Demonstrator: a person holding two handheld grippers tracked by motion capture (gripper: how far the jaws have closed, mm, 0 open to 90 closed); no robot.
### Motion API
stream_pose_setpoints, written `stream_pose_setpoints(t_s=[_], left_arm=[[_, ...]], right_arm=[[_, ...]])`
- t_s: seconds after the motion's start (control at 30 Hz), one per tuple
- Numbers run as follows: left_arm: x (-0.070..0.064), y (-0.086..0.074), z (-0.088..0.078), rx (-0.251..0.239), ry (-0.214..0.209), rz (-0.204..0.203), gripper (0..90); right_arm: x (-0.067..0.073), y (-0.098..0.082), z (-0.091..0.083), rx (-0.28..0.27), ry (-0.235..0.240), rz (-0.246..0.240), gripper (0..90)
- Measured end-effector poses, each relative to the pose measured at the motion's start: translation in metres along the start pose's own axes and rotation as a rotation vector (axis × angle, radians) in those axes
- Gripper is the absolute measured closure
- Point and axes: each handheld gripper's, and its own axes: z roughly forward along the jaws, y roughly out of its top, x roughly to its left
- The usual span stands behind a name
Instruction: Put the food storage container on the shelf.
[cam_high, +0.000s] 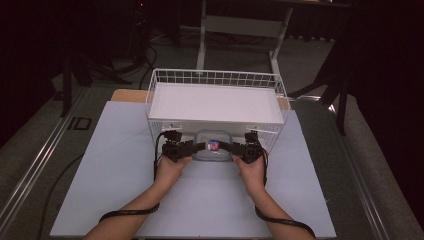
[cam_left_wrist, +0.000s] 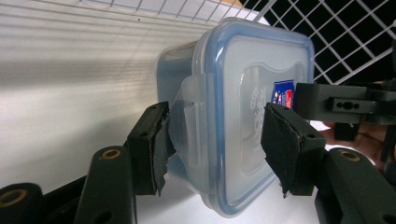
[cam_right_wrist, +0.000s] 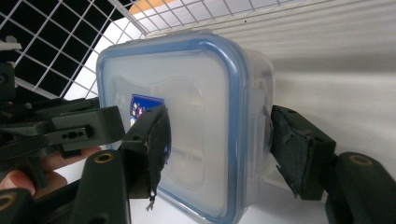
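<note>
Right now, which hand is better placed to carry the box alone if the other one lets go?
Probably the left. Its tongs clamp the box from lid to base with both pads pressing, while at the right tongs the far pad seems to stand slightly off the box.

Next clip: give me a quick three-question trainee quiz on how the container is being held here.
1. True or false: the lid is off the container.
2. What grips the container? A) the left gripper alone B) the right gripper alone C) both, from opposite sides
3. What stands right behind the container?

Key
1. False: the blue-rimmed lid sits on it.
2. C: each gripper has one jaw on the lid and one on the far side.
3. The white wire basket with its white liner.
</note>
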Motion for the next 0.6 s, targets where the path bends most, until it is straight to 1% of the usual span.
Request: stream_pose_setpoints(t_s=[0.03, 0.07, 0.1, 0.13, 0.17, 0.2, 0.23, 0.27, 0.3, 0.37, 0.4, 0.43, 0.5, 0.53, 0.6], left_arm=[[0.002, 0.0, 0.001, -0.004, -0.01, 0.001, 43.8], [0.004, -0.001, 0.003, -0.025, -0.016, -0.025, 43.6], [0.005, -0.001, 0.004, -0.039, -0.022, -0.04, 43.3], [0.006, -0.001, 0.006, -0.047, -0.021, -0.041, 42.9], [0.008, 0.0, 0.006, -0.049, -0.017, -0.027, 42.6], [0.008, 0.002, 0.007, -0.051, -0.014, -0.023, 42.5], [0.008, 0.003, 0.008, -0.05, -0.007, -0.012, 42.2], [0.008, 0.005, 0.009, -0.043, -0.004, 0.003, 41.5], [0.009, 0.006, 0.009, -0.038, -0.003, 0.012, 41.2], [0.011, 0.005, 0.01, -0.04, -0.007, 0.017, 40.3], [0.012, 0.005, 0.011, -0.051, -0.013, 0.011, 40.2], [0.012, 0.005, 0.011, -0.051, -0.013, 0.011, 40.2], [0.014, 0.005, 0.011, -0.062, -0.013, 0.019, 40.0], [0.014, 0.004, 0.011, -0.07, -0.01, 0.021, 39.9], [0.016, 0.004, 0.012, -0.073, -0.012, 0.018, 39.7]], right_arm=[[-0.001, 0.001, 0.001, -0.007, 0.0, 0.011, 38.1], [-0.002, 0.001, 0.002, -0.011, 0.0, 0.024, 38.0], [-0.002, 0.003, 0.003, -0.008, -0.003, 0.038, 37.8], [-0.003, 0.003, 0.004, -0.007, -0.003, 0.053, 37.8], [-0.002, 0.005, 0.005, -0.008, -0.013, 0.083, 37.8], [-0.001, 0.006, 0.005, -0.006, -0.019, 0.084, 37.8], [-0.001, 0.006, 0.006, -0.012, -0.021, 0.077, 37.6], [-0.001, 0.006, 0.007, -0.023, -0.03, 0.058, 37.0], [0.001, 0.007, 0.007, -0.012, -0.04, 0.053, 35.6], [0.004, 0.006, 0.009, -0.009, -0.055, 0.041, 33.9], [0.004, 0.006, 0.01, -0.009, -0.056, 0.041, 33.7], [0.004, 0.006, 0.01, -0.009, -0.056, 0.041, 33.7], [0.003, 0.005, 0.012, -0.035, -0.048, 0.039, 33.7], [0.002, 0.004, 0.013, -0.052, -0.043, 0.026, 33.7], [0.001, 0.003, 0.015, -0.076, -0.033, 0.018, 33.6]])
